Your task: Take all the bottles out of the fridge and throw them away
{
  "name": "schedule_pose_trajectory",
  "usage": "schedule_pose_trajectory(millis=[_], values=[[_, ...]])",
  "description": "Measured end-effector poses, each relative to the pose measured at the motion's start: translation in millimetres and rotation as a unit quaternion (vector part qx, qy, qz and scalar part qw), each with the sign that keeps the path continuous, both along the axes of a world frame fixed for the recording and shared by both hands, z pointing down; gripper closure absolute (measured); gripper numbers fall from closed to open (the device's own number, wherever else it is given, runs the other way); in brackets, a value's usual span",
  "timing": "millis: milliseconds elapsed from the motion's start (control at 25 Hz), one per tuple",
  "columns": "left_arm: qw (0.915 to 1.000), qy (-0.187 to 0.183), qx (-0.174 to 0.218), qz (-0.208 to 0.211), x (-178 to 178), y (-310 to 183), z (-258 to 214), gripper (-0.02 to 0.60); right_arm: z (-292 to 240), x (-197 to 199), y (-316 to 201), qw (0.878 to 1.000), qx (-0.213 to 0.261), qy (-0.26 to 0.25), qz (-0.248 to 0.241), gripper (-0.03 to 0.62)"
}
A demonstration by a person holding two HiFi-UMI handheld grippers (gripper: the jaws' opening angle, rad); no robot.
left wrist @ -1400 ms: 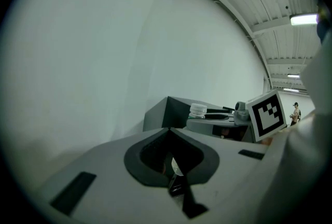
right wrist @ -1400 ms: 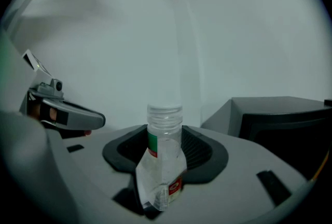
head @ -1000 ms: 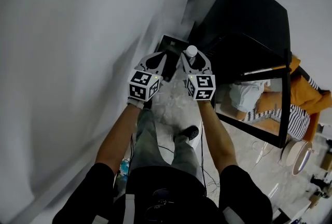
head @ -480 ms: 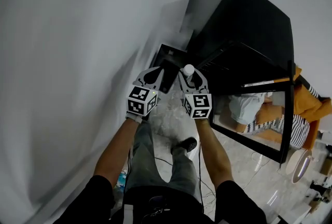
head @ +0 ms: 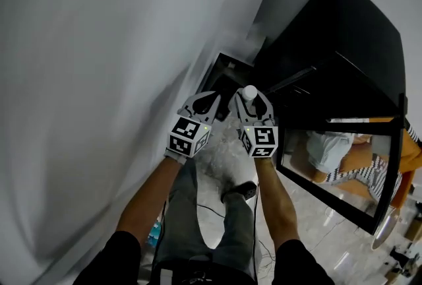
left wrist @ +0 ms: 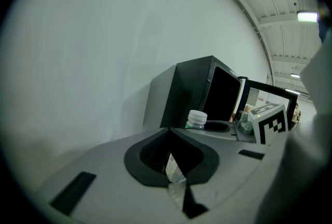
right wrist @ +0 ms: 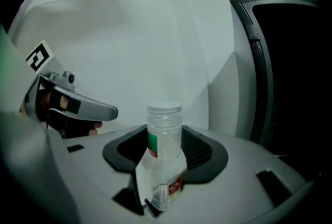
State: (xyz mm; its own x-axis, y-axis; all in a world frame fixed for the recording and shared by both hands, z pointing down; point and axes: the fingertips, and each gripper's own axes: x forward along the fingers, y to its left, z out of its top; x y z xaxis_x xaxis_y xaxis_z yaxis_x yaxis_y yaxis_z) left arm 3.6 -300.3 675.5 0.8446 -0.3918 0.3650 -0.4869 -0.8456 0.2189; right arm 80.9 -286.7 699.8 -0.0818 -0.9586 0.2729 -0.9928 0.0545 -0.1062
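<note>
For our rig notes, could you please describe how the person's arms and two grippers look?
The left gripper and right gripper have pale grey shells with dark jaw linings and a black-and-white marker cube each. The person wears black short sleeves.

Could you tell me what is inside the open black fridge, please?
Only darkness shows inside the black fridge, with faint pale lines in the head view; any bottles there would be hidden. A clear plastic bottle with a white cap is outside, clamped in the right gripper.
</note>
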Motion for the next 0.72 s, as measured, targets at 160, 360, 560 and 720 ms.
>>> schedule_pose_trajectory(millis=[160,360,560,720], values=[[1.0,-0.009,-0.003,-0.002,-7.0,6.5,42.6,0.581,55.1,-6.4,-5.9,1.0,-0.005,-0.003,-0.01,0.387],[0.9998,-0.009,-0.003,-0.015,-22.3,13.5,97.9,0.581,139.8,-16.8,-12.3,1.0,-0.02,-0.004,-0.02,0.387],[0.9996,-0.01,-0.007,-0.027,-27.8,9.8,158.1,0.581,216.7,-21.2,-19.0,0.999,-0.031,-0.009,-0.024,0.387],[0.9995,-0.01,0.005,-0.029,-23.9,-2.6,184.2,0.581,258.0,-17.9,-28.9,0.999,-0.04,-0.001,-0.023,0.387]])
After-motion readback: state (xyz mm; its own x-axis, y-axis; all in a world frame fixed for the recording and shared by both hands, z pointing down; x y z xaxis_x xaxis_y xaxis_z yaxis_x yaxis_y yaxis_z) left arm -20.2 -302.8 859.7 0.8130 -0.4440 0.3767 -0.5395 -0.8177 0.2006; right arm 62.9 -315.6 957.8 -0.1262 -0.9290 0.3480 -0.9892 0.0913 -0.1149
